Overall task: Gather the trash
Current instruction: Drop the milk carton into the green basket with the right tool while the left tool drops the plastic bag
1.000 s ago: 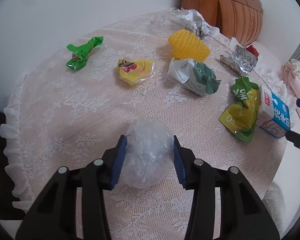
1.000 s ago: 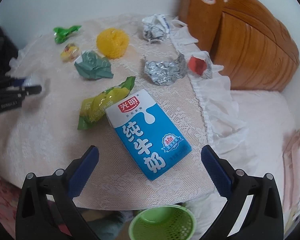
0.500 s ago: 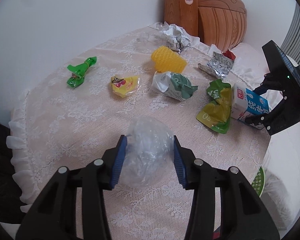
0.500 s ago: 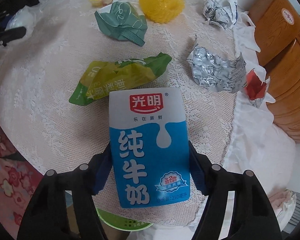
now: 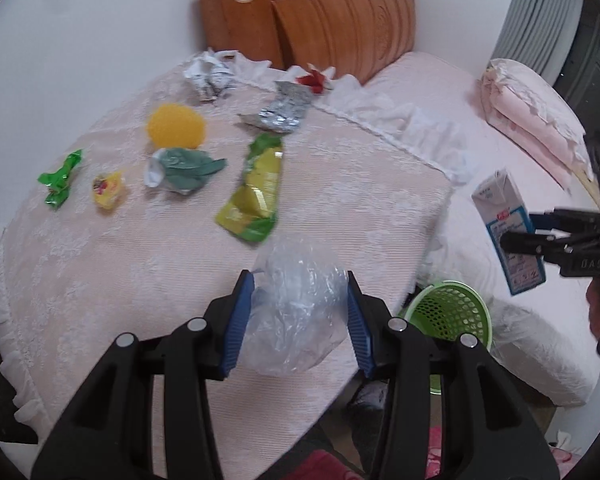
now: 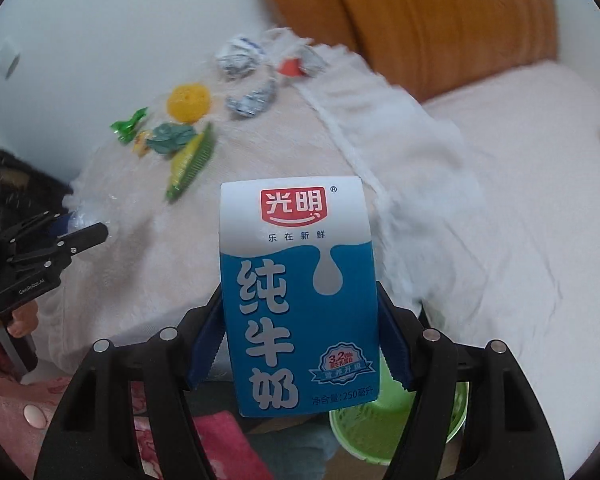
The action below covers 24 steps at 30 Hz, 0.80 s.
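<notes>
Lace-covered table (image 5: 140,280) filled frame left, green bin (image 5: 448,312) lower right below its edge; left gripper (image 5: 300,316) clamped a crumpled clear plastic bag (image 5: 296,312) bottom centre, right gripper (image 6: 300,340) clamped the milk carton (image 6: 300,292) upright, centre frame above bin.
</notes>
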Motion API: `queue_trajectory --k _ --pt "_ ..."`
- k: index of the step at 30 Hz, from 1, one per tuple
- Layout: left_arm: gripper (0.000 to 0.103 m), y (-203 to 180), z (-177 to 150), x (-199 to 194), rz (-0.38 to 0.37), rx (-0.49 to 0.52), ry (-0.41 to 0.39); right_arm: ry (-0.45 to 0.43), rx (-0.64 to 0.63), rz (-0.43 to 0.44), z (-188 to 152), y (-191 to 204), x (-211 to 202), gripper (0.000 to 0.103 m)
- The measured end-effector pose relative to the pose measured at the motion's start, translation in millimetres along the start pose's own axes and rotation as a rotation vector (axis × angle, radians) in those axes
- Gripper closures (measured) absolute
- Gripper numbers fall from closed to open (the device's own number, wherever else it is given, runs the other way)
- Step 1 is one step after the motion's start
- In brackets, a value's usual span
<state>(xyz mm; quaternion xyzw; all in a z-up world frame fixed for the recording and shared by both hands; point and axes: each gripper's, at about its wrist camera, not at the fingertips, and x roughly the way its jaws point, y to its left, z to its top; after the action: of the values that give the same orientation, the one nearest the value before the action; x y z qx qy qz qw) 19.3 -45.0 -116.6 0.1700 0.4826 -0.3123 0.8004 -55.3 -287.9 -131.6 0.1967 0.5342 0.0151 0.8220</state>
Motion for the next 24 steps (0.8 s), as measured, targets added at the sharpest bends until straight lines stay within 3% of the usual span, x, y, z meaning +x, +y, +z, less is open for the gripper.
queue_trajectory --k 3,6,12,16,17,18,19,24 --pt "0.059 -40.9 -2.9 12.3 -0.060 0.035 0.024 0.077 0.162 -0.064 -61.3 -55.6 27.8 0.034" --pt "0.059 -83.0 -10.3 26.7 -0.097 0.115 0.056 0.167 0.194 -0.146 -109.3 -92.1 77.1 0.034" --pt "0.059 -141.0 -20.2 45.9 -0.138 0.258 0.141 0.333 0.256 -0.242 -167.1 -144.2 177.2 0.034" --pt "0.059 -160.5 -24.8 54.5 -0.116 0.314 0.178 0.440 0.252 -0.268 -195.2 -160.3 211.7 0.032" --pt "0.059 -165.3 -25.6 57.9 -0.114 0.317 0.191 0.451 0.259 -0.264 -199.0 -162.0 215.1 0.026" --pt "0.059 -169.5 -27.0 60.6 -0.115 0.319 0.203 0.463 0.271 -0.268 -200.6 -163.6 218.5 0.011" --pt "0.059 -174.6 -28.4 64.5 -0.122 0.324 0.215 0.459 0.286 -0.280 -203.3 -166.0 216.2 0.007" --pt "0.059 -211.8 -38.8 94.2 -0.158 0.386 0.262 0.367 0.354 -0.281 -211.3 -174.6 163.5 0.006"
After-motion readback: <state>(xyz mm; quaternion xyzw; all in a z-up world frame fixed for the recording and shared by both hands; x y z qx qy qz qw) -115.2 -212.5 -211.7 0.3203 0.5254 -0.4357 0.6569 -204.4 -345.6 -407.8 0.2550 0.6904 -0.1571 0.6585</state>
